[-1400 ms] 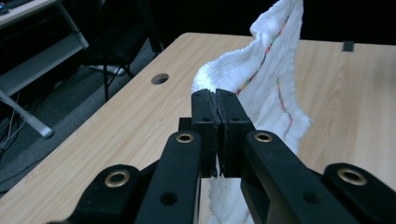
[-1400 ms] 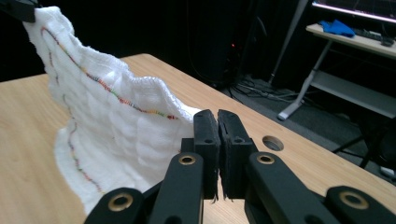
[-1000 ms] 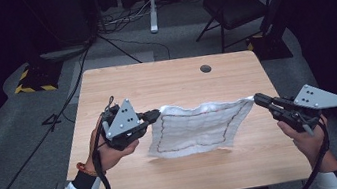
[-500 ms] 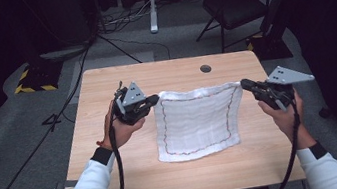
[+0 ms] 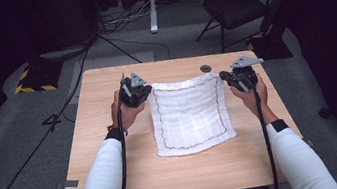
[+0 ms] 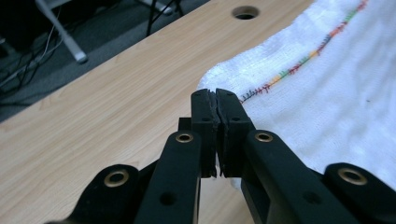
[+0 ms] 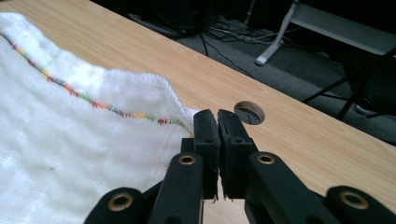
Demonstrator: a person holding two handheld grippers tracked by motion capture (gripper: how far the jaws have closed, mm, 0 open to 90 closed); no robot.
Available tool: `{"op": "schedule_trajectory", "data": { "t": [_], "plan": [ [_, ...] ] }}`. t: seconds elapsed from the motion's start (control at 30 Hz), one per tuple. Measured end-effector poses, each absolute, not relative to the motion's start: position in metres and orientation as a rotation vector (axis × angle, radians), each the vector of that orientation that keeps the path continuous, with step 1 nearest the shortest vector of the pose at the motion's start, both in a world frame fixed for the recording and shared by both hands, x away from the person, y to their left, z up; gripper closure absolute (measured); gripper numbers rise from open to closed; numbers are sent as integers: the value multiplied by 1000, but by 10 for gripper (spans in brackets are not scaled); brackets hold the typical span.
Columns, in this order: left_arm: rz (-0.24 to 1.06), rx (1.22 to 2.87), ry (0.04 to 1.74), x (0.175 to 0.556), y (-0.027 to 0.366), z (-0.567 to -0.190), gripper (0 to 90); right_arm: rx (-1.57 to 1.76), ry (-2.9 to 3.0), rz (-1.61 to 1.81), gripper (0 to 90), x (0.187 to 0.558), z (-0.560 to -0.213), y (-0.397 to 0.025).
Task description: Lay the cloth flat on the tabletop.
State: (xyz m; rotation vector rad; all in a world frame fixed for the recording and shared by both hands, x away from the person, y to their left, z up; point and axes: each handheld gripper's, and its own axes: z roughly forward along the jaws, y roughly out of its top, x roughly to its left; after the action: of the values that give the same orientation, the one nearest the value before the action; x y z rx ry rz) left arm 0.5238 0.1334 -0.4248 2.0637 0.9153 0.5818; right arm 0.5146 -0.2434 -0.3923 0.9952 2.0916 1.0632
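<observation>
Both forearms, in white sleeves, reached in from the near edge of the table and ran toward its far half. The left hand (image 5: 127, 111) held the left gripper (image 5: 142, 94) left of the table's middle, its jaws pointing right and pressed together on the far left corner of the white cloth (image 5: 190, 114). The right hand (image 5: 250, 96) held the right gripper (image 5: 230, 76) near the far right corner of the table, jaws pointing left and likewise clamped, on the cloth's far right corner. Each wrist wore a dark band, and a cable trailed back along each arm.
</observation>
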Motion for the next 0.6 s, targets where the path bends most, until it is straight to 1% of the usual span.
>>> {"op": "schedule_trajectory", "data": {
  "t": [0.17,0.2,0.27,0.3,0.33,0.37,0.43,0.47,0.53,0.6],
  "plan": [
    [613,2080,965,541,124,-434,860,1032,2099,996,874,536,-403,-233],
    [623,2082,988,544,123,-436,845,1046,2098,973,873,540,-407,-231],
    [646,2077,1032,547,121,-439,799,1063,2093,926,868,546,-413,-229],
    [645,2075,1047,549,121,-441,765,1074,2098,899,838,549,-417,-228],
    [643,2079,1060,549,121,-442,731,1088,2099,880,779,551,-421,-227],
    [634,2087,1065,549,120,-443,685,1106,2099,865,762,551,-423,-227],
    [612,2093,1050,545,120,-444,667,1109,2114,877,734,548,-425,-230],
    [609,2106,1044,542,119,-444,642,1108,2116,881,707,545,-425,-233],
    [575,2111,1023,535,118,-443,544,1098,2139,897,651,538,-426,-239],
    [537,2135,958,522,116,-444,492,1072,2171,910,637,526,-429,-246]
  ]
}}
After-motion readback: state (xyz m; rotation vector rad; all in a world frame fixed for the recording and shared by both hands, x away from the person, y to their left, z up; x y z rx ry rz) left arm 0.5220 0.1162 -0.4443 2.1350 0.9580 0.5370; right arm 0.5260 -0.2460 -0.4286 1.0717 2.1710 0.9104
